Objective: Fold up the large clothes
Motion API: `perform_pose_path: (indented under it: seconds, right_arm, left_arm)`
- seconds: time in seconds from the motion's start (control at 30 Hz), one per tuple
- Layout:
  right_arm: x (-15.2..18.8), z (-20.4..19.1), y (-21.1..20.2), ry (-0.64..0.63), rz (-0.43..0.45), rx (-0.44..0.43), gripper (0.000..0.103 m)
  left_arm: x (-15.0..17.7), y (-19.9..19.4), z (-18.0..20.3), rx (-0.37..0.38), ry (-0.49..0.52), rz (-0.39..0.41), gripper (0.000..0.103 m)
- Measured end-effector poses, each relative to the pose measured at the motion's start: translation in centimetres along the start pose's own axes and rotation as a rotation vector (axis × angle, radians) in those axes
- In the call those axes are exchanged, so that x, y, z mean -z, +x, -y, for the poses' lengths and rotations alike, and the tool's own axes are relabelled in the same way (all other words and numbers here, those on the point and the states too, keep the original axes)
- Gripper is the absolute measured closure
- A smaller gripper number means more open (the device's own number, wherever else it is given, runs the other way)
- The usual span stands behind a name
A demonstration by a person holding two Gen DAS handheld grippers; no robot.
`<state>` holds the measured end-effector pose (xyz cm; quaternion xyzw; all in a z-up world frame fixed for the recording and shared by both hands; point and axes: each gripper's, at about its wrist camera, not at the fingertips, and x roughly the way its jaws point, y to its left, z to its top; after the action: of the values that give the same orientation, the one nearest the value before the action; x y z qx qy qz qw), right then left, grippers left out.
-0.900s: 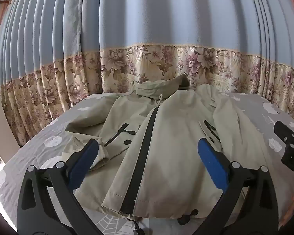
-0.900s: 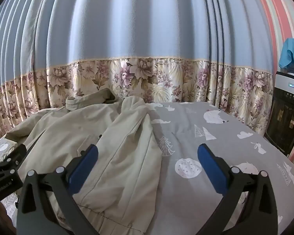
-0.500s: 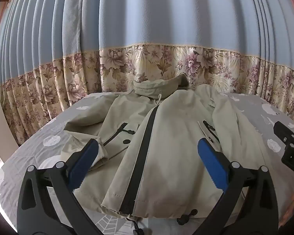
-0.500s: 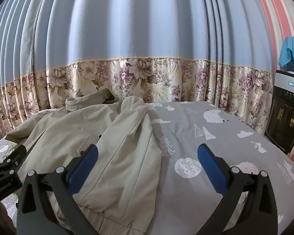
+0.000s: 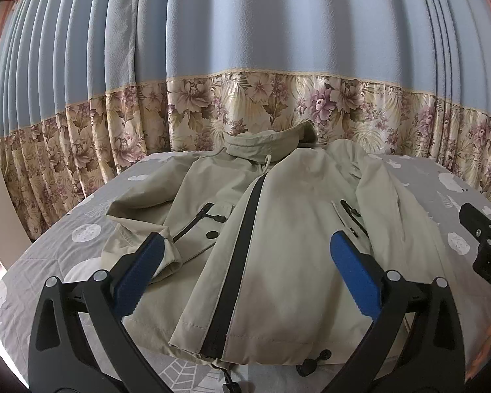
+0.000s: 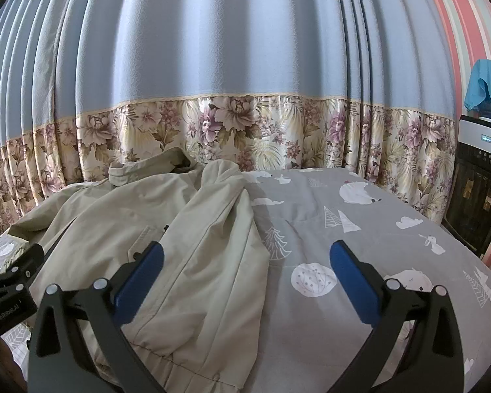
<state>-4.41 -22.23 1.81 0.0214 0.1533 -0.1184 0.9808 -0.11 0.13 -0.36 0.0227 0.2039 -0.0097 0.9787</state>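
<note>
Jacket lies flat on bed, hem at near edge, unchanged over last sec. Left gripper and right gripper both wide open, empty, prob. still hovering; folding not begun.

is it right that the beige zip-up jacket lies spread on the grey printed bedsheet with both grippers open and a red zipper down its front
Not quite: the zipper is black, as the left wrist view shows. The beige zip-up jacket does lie spread on the grey printed bedsheet, with the left gripper and right gripper both open.
</note>
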Motion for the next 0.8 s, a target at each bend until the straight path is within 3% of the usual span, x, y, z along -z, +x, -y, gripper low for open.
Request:
perform_pose_path:
  seconds: [0.8]
  right_arm:
    - [-0.01, 0.14, -0.01, 0.002, -0.001, -0.002, 0.002]
  left_arm:
    - [-0.01, 0.14, 0.06, -0.001, 0.0, -0.004, 0.003]
